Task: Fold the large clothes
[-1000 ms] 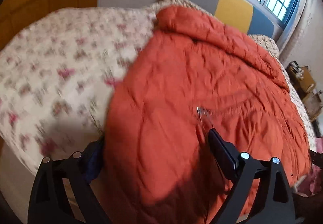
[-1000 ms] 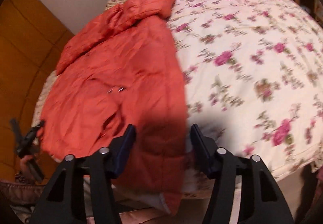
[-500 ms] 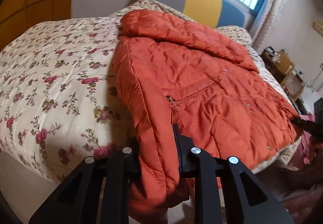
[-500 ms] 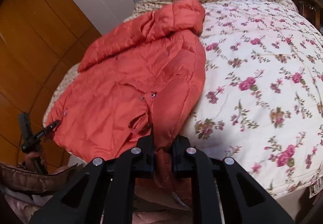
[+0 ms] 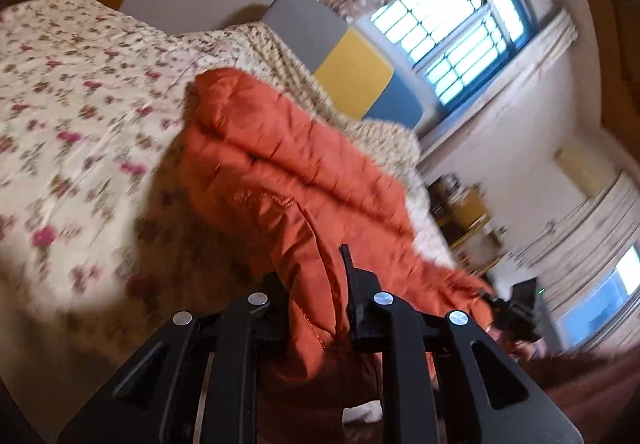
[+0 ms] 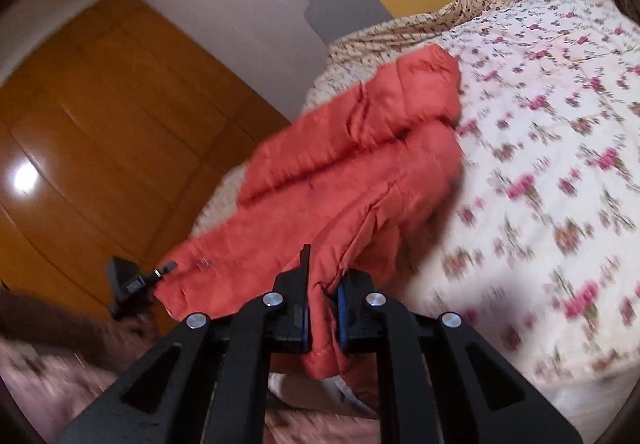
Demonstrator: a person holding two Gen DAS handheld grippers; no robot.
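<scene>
orange jacket pinched by both fingers, window only left view, wardrobe only right

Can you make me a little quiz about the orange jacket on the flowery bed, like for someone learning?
1. True or false: the left gripper is clamped on the orange jacket.
2. What is the right gripper doing? A) hanging open over the bedspread B) pinching the jacket's hem C) holding a pillow
3. Fill in: the jacket's far end rests on the ______ bedspread.

Key: 1 true. 2 B: orange fabric sits pinched between its fingers at the bed's near edge. 3 floral.
</scene>
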